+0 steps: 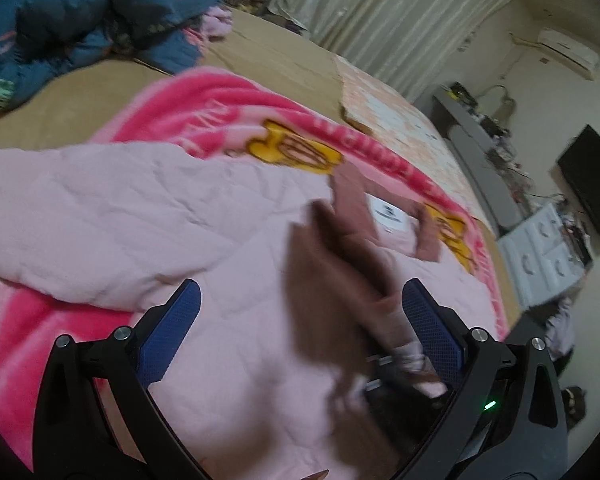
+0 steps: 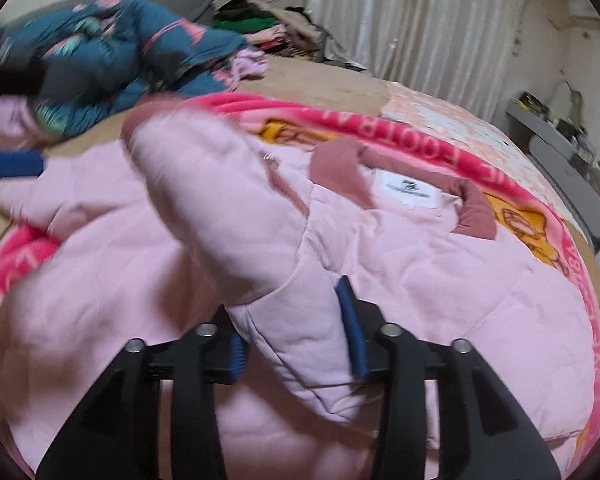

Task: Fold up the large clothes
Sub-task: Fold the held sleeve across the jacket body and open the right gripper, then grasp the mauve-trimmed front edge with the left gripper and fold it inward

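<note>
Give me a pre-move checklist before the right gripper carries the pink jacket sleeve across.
1. Right gripper shut on sleeve: ok.
2. Left gripper open, gripping nothing: ok.
3. Pink jacket lies on the pink blanket: ok.
4. Collar lies flat, label showing: ok.
5. Blue quilt apart from jacket: ok.
6. Jacket hem position: cannot tell.

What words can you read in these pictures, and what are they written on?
"FOOTBA": upside-down pale letters on the hot pink blanket border, cut off by the pink padded jacket; the rest of the border lettering is too blurred to read.
White neck label inside the jacket collar: a small dark logo and one line of print, too small to read.
Nothing else has readable text.
</note>
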